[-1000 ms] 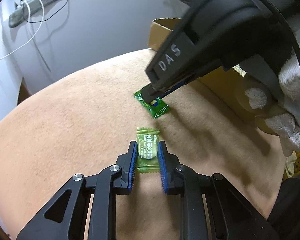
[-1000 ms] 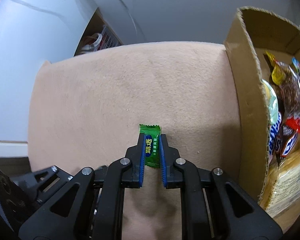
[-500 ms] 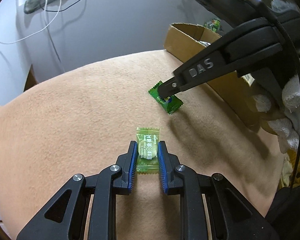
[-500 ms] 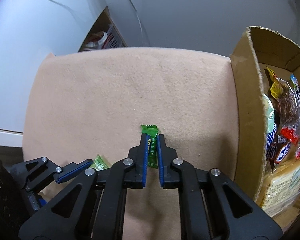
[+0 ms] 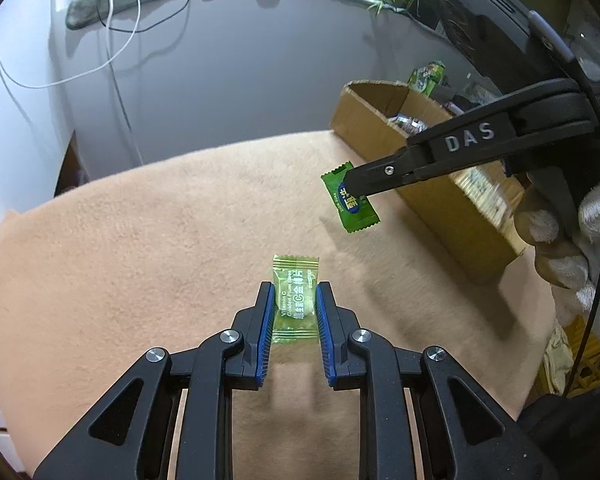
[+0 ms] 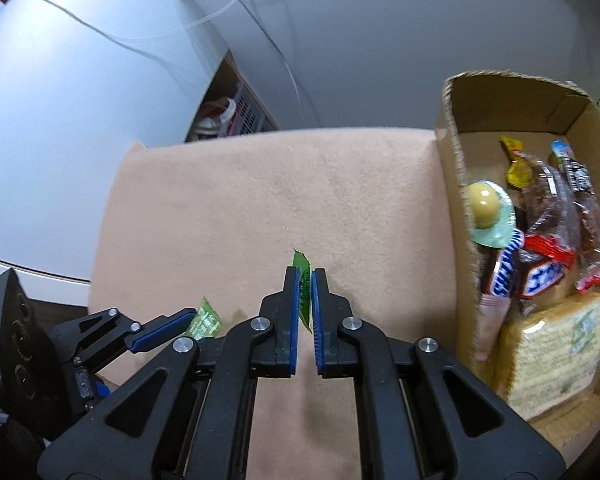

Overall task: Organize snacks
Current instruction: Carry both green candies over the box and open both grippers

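Candy time: the left gripper (image 5: pixel 294 304) is sitting low over a tan fuzzy cloth (image 5: pixel 140 248), fingers closed in on a pale green candy (image 5: pixel 295 295) pinched between the blue pads. Past those fingertips and off to the right, the right gripper (image 6: pixel 305 282) is squeezing a dark green candy (image 5: pixel 350 202) edge-on, hanging clear above the cloth. Further right of both sets of fingers, a cardboard box (image 6: pixel 452 184) is holding Snickers bars (image 6: pixel 540 276) and other wrapped snacks. Beyond the cloth, a pale grey wall (image 5: pixel 240 72) is curving round with white cables (image 5: pixel 112 32) dangling down it.
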### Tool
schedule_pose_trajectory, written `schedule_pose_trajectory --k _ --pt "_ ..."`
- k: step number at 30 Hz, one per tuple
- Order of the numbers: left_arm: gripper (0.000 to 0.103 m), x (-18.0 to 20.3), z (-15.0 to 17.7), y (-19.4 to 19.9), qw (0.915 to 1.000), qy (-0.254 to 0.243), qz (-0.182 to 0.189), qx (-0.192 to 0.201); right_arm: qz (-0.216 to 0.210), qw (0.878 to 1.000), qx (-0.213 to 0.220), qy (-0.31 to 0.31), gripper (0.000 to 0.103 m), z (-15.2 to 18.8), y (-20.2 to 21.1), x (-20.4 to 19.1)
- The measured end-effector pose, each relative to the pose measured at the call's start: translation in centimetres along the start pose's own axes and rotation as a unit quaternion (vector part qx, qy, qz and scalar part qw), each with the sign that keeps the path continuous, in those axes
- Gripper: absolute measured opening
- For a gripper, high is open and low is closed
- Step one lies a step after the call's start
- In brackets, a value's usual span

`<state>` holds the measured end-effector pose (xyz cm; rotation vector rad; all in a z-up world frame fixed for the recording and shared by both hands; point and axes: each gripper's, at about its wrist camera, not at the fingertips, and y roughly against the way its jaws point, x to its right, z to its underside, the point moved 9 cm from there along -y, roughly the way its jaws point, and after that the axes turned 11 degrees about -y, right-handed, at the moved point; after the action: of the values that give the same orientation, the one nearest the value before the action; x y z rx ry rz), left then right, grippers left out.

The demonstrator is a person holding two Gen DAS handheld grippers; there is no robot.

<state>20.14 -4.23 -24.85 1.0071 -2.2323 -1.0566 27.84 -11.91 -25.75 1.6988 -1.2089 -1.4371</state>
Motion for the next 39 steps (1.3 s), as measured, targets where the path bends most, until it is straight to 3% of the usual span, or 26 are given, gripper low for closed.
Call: schedule_pose_trajectory --k 8,20,29,39 --pt "0.019 1.8 -3.5 1.5 0.9995 -0.02 -0.002 0.023 -0.019 0.999 0.05 -0.01 0.006 -0.4 6.3 2.1" --pt "0.019 5.8 -10.0 0.6 0.9972 -0.054 0.003 0.051 0.001 0.994 0.109 -0.025 0.006 -3.5 13.3 7.8" --pt "0.019 8.2 -14.3 -1.9 0.9963 -0.066 0.009 0.053 0.021 0.993 0.11 -0.038 0.006 -6.0 13.8 11.9" --pt "0.019 10.3 -16.5 -4.3 0.9972 -0.062 0.012 0.04 0.019 0.993 0.103 -0.057 0.006 -7.4 13.4 14.8"
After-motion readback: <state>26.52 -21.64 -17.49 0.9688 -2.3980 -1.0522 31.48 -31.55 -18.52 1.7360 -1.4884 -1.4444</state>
